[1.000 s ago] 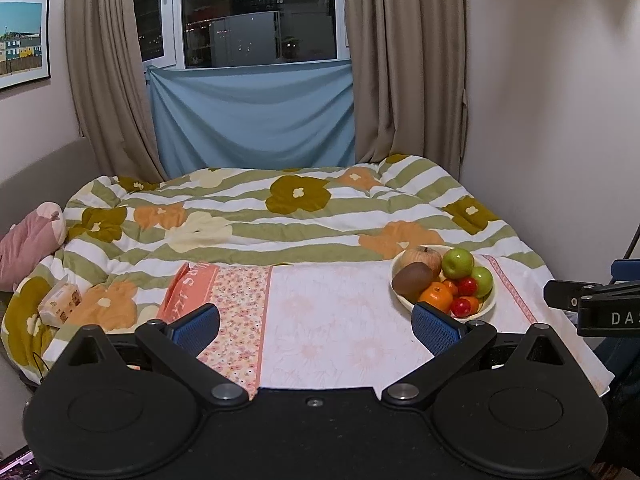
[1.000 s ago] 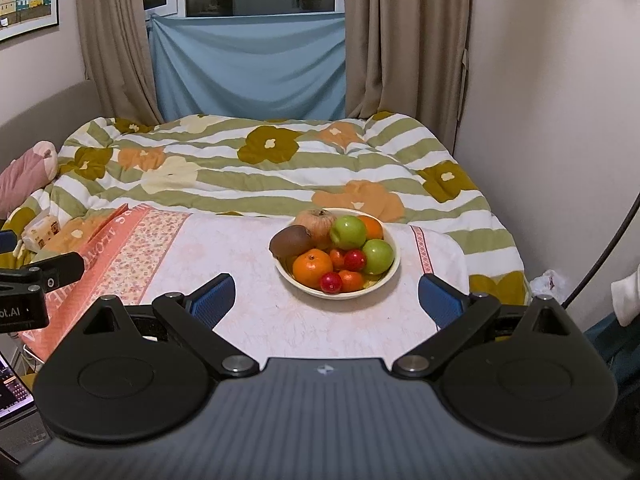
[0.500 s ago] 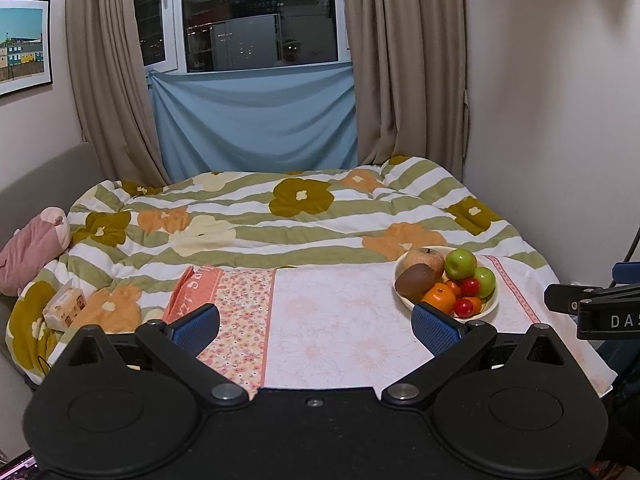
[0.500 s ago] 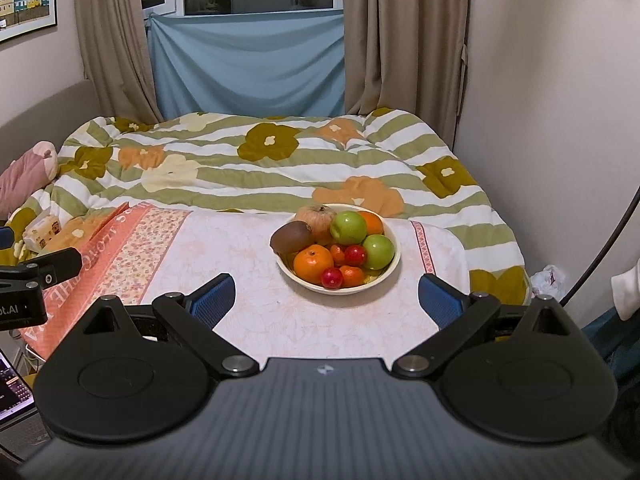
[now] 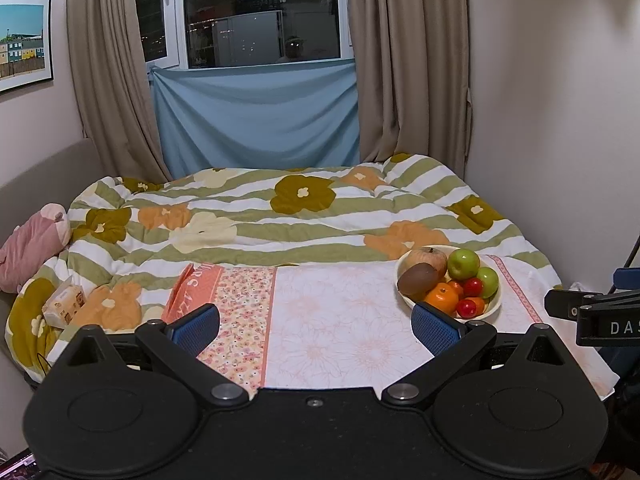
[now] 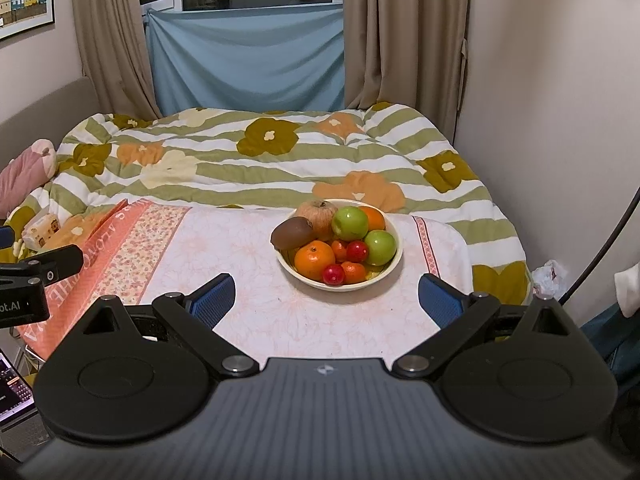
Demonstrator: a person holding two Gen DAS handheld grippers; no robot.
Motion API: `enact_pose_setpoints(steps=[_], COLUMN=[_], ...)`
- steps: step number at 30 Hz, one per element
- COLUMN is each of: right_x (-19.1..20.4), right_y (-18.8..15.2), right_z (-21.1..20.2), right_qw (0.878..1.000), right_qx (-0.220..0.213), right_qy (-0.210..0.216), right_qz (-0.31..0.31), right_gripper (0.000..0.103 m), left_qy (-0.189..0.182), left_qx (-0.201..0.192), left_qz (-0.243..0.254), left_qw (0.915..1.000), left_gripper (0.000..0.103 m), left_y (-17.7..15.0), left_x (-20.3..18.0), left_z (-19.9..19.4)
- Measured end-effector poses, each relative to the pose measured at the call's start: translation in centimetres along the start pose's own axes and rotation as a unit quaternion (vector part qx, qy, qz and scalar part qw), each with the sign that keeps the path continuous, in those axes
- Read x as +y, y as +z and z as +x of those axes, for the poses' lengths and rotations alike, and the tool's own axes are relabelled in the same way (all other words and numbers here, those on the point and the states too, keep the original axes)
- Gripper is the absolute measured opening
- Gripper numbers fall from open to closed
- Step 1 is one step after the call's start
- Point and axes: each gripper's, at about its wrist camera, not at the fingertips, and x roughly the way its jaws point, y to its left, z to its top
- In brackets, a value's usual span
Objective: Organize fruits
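A cream bowl point(image 6: 384, 272) full of fruit stands on a cloth-covered table point(image 6: 248, 312). It holds a brown kiwi point(image 6: 292, 233), a tan onion-like fruit point(image 6: 318, 214), two green apples point(image 6: 350, 223), oranges point(image 6: 314, 260) and small red fruits point(image 6: 333, 274). My right gripper point(image 6: 326, 298) is open and empty, just in front of the bowl. In the left wrist view the bowl point(image 5: 494, 307) sits at the right, and my left gripper point(image 5: 316, 322) is open and empty over the table's middle.
A bed with a flowered quilt point(image 5: 280, 216) lies behind the table. A pink plush point(image 5: 32, 244) and a tissue pack point(image 5: 64, 306) lie at its left. A wall point(image 6: 560, 100) is on the right. A laptop point(image 6: 14, 396) sits low left.
Both views have tilted up a little, so the bowl sits lower in frame. Both grippers stay open and empty.
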Motion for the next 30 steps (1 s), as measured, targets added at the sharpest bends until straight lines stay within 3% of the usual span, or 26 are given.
enact_pose_setpoints(steps=[25, 30], right_x=[0.04, -0.04], right_y=[0.09, 0.16], right_z=[0.46, 0.47], right_qw=[1.000, 1.000], right_qx=[0.001, 0.001], right_qy=[-0.001, 0.000], right_qz=[0.003, 0.003], right_gripper=[0.103, 0.103], left_qy=[0.008, 0.023], left_qx=[0.001, -0.006], left_qz=[0.002, 0.007], left_qw=[1.0000, 0.9997], left_gripper=[0.103, 0.103], left_y=[0.17, 0.38], left_x=[0.73, 0.52], left_z=[0.62, 0.51])
